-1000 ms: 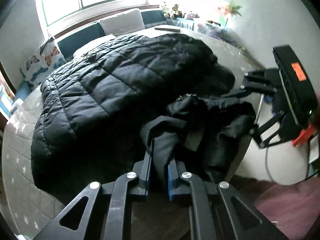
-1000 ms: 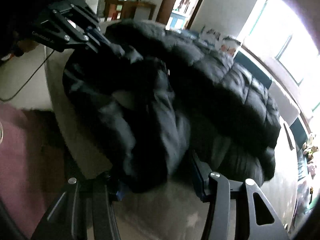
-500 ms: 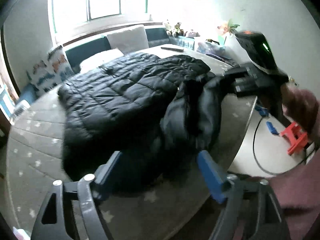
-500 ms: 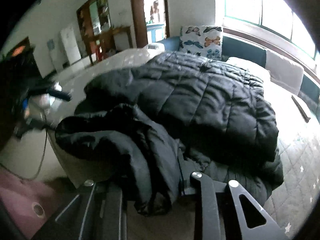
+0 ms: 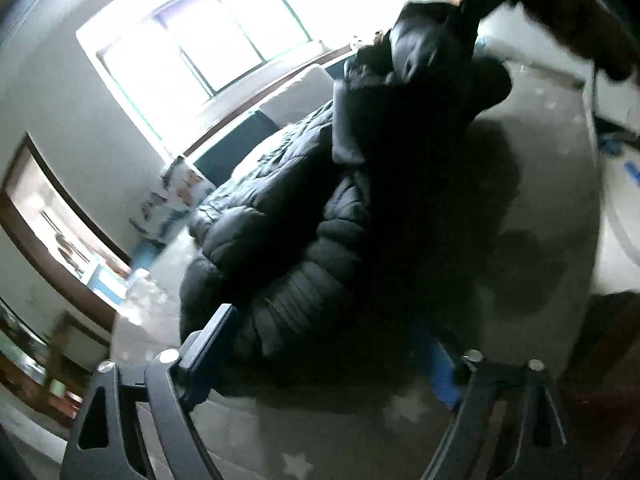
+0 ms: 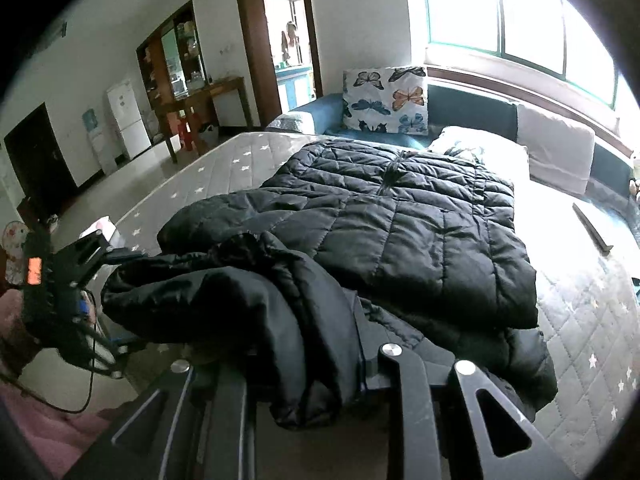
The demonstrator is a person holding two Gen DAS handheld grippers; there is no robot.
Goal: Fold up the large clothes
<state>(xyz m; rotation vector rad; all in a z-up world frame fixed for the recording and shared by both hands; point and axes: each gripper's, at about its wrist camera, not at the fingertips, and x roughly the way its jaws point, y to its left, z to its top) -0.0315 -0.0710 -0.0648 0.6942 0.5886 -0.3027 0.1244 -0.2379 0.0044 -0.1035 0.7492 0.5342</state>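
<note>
Black quilted jacket [image 6: 400, 216], sleeve bunched

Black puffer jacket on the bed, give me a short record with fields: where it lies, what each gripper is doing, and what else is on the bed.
garment: black puffer jacket, quilted
surface: star-patterned mattress
jacket state: body spread flat, near part bunched and lifted
right gripper: shut on the bunched near part of the jacket
left gripper: open, jaws have just been closing, jacket fold between them, not pressed
also on bed: dark flat bar
behind bed: butterfly pillow
</note>
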